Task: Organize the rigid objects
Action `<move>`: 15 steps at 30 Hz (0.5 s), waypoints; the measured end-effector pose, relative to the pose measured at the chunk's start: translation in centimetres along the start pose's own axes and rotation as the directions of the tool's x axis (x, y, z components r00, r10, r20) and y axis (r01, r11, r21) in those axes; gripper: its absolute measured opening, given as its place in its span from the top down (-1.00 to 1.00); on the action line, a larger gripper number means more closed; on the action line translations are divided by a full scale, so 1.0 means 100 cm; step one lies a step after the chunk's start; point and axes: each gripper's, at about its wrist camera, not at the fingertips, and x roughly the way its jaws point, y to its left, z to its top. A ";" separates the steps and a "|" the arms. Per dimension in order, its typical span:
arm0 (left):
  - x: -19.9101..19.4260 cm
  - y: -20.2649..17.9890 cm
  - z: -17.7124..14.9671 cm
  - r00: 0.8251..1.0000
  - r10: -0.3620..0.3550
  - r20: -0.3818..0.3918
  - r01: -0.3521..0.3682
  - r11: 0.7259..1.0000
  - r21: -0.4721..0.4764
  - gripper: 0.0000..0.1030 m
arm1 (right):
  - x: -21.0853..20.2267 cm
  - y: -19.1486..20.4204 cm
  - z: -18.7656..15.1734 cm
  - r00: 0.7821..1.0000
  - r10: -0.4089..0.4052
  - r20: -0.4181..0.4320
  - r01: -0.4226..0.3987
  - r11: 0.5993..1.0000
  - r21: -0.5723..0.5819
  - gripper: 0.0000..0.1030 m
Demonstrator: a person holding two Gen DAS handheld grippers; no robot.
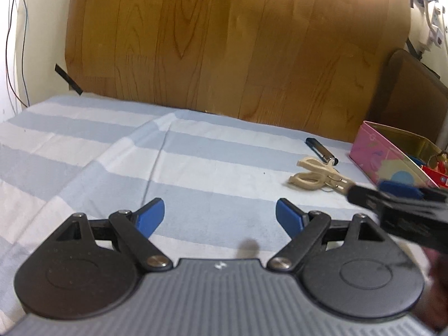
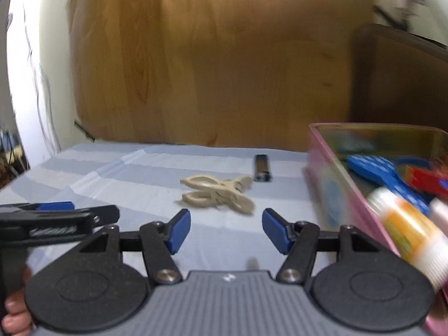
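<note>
- My left gripper (image 1: 219,218) hangs over a soft cloth (image 1: 196,168) of pale blue and white stripes; its blue pads stand wide apart with nothing between them
- My right gripper (image 2: 226,231) has its blue pads parted about halfway, gripping nothing; only cloth shows in the gap
- Each tool has matte black linkage arms, round black discs and a ribbed grey body
- Two beige plastic pegs (image 2: 217,194), looped at the handles and joined by wire springs, lie crossed on the cloth just ahead of the right gripper
- A small lighter (image 2: 261,168), dark cap over a shiny metal body, lies just behind the pegs, near the tin
- A pink rectangular tin (image 2: 330,179) with a gold, glossy inside stands open at the right edge of the cloth
- In the tin: a blue plastic piece (image 2: 378,170), a red box (image 2: 425,180), and a white and orange tube (image 2: 408,232), blurred
- A wood-grain panel (image 1: 224,42), smooth and curved by the lens, stands behind the cloth
- A fingertip (image 2: 12,308) of my left hand shows at the lower left of the right view
</note>
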 end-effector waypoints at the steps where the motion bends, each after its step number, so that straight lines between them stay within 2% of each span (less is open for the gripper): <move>1: 0.001 0.000 0.000 1.000 0.000 -0.002 0.000 1.000 0.000 -0.71 | 0.012 0.002 0.004 1.000 -0.015 -0.005 0.015 1.000 -0.022 -0.14; 5: 0.001 -0.001 0.000 1.000 0.002 -0.008 -0.002 1.000 -0.001 -0.71 | 0.045 -0.001 0.014 0.998 -0.036 -0.050 0.035 0.999 -0.020 -0.20; 11: 0.001 -0.001 -0.001 1.000 -0.001 -0.011 0.001 1.000 0.011 -0.71 | 0.064 -0.018 0.017 0.990 0.033 -0.135 -0.021 0.996 0.092 -0.24; 13: 0.001 -0.002 -0.002 1.000 0.000 -0.010 0.000 1.000 0.016 -0.71 | 0.063 -0.020 0.016 0.989 0.052 -0.135 -0.037 0.993 0.110 -0.07; 15: 0.002 -0.002 -0.002 1.000 0.000 -0.011 0.000 1.000 0.018 -0.71 | 0.061 -0.020 0.015 0.990 0.055 -0.130 -0.040 0.993 0.112 0.33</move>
